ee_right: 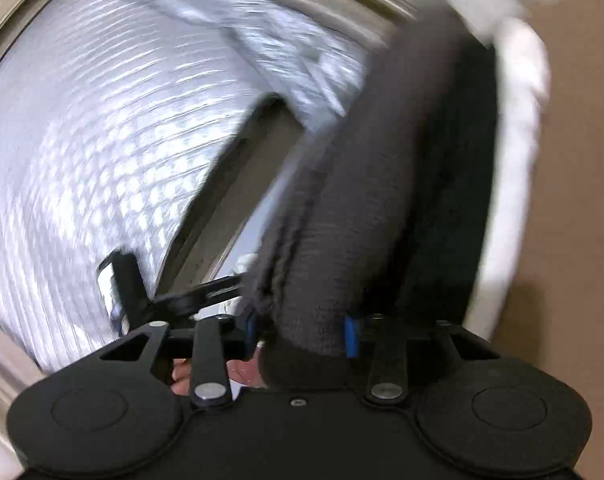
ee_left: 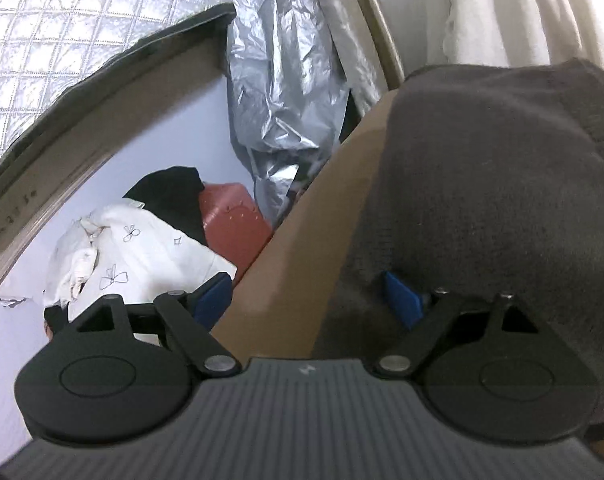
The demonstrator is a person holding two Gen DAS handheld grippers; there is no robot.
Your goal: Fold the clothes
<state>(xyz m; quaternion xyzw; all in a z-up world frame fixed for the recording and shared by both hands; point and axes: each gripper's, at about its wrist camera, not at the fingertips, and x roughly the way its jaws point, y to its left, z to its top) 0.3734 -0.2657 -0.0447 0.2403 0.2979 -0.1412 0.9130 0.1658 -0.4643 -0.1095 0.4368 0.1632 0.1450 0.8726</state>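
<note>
right wrist view, dark knit garment (ee_right: 342, 280) between right hand-held gripper (ee_right: 302, 336) fingers

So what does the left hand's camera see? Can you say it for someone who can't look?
The left gripper is open over a brown tabletop, with a dark grey knitted garment draped by its right finger. Past the table edge lie a white flower-print cloth, a red box and crinkled silver plastic.

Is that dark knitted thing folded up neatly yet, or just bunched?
Bunched. The dark knit garment drapes in a loose mound over the brown table, and hangs gathered through the right gripper.
</note>
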